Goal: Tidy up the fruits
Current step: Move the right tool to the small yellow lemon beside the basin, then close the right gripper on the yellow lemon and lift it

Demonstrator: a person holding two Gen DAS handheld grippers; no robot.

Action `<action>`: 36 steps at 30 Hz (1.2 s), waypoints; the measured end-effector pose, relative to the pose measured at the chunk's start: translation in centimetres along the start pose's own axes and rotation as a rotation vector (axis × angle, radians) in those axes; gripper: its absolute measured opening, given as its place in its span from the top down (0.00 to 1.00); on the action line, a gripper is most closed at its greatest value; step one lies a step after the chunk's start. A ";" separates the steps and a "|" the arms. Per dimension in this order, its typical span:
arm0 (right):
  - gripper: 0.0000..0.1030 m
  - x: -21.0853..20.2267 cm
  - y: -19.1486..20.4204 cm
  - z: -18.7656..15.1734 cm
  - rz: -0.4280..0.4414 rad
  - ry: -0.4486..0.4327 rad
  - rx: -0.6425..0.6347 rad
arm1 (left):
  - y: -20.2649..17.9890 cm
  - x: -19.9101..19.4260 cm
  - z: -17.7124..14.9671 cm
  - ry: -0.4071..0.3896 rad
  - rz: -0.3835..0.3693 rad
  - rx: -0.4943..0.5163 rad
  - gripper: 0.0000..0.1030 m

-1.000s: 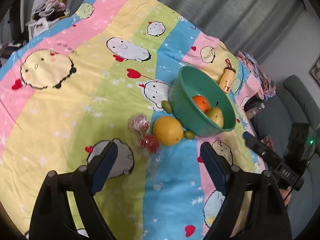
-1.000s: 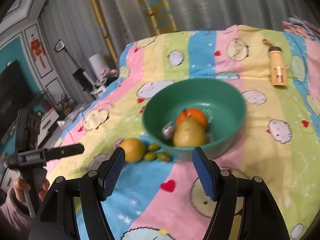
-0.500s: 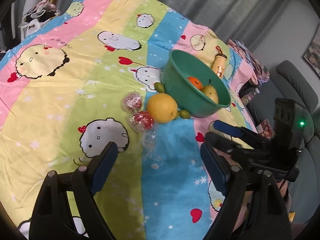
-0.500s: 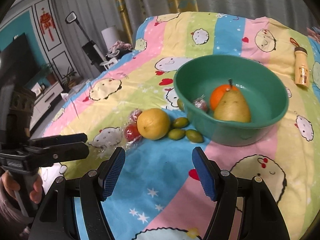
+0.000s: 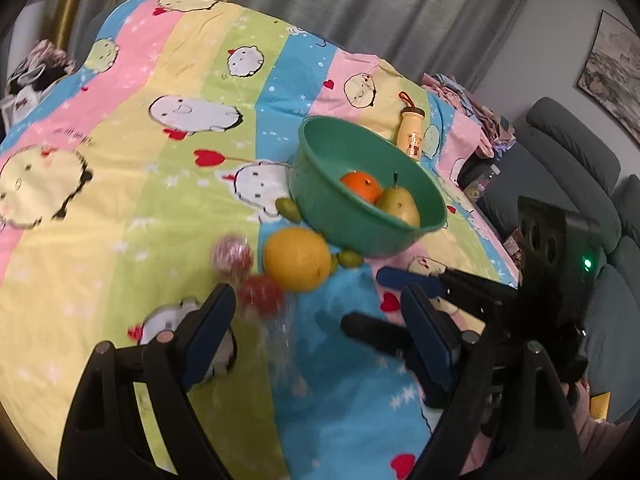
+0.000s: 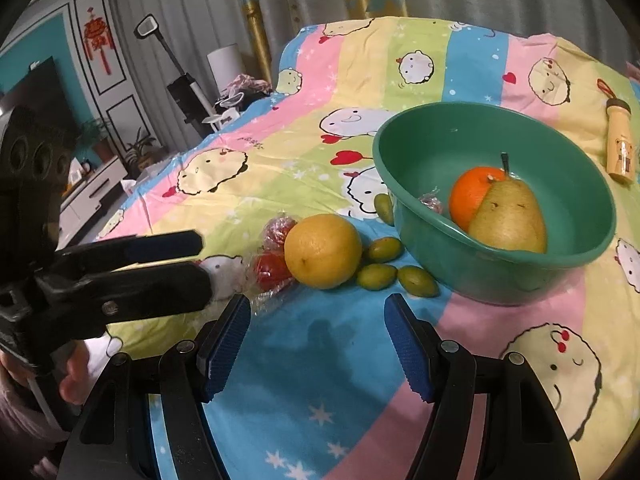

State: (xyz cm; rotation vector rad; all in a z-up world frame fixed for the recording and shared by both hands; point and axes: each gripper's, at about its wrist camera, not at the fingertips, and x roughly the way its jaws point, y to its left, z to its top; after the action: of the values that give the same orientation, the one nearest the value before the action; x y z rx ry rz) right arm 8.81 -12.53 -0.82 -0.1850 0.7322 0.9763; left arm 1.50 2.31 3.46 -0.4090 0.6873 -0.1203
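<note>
A green bowl (image 6: 576, 264) (image 5: 344, 220) on the striped cartoon bedsheet holds an orange (image 6: 470, 196), a pear (image 6: 510, 218) and a small wrapped fruit (image 6: 431, 203). Beside the bowl lie a large yellow citrus (image 6: 323, 251) (image 5: 297, 260), three small green fruits (image 6: 376, 276) and two red wrapped fruits (image 6: 272, 266) (image 5: 232, 254). My right gripper (image 6: 316, 334) is open and empty, just short of the citrus. My left gripper (image 5: 316, 320) is open and empty, near the wrapped fruits; it also shows in the right wrist view (image 6: 160, 256).
A yellow bottle (image 6: 619, 152) lies on the sheet behind the bowl. A grey sofa (image 5: 580, 152) stands past the bed's right side. A TV cabinet and floor fan (image 6: 180, 80) stand to the left.
Both grippers have moved closer to the loose fruits beside the bowl. The right gripper has come in beside the left one. Both stay open.
</note>
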 end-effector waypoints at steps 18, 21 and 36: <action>0.38 3.5 -0.6 2.0 0.069 0.027 0.049 | -0.4 5.1 2.9 0.100 0.002 0.091 0.40; 0.41 3.9 -1.0 1.9 0.079 0.036 0.069 | -0.2 5.9 2.9 0.130 0.017 0.099 0.43; 0.41 5.2 -0.9 2.9 0.092 0.039 0.051 | 1.5 7.1 3.8 0.208 0.047 0.072 0.43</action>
State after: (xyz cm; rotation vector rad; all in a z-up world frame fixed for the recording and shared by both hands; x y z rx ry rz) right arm 12.73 -8.14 -2.13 -0.1269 0.8060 1.0422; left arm 9.30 3.24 1.29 -0.3136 0.8946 -0.1441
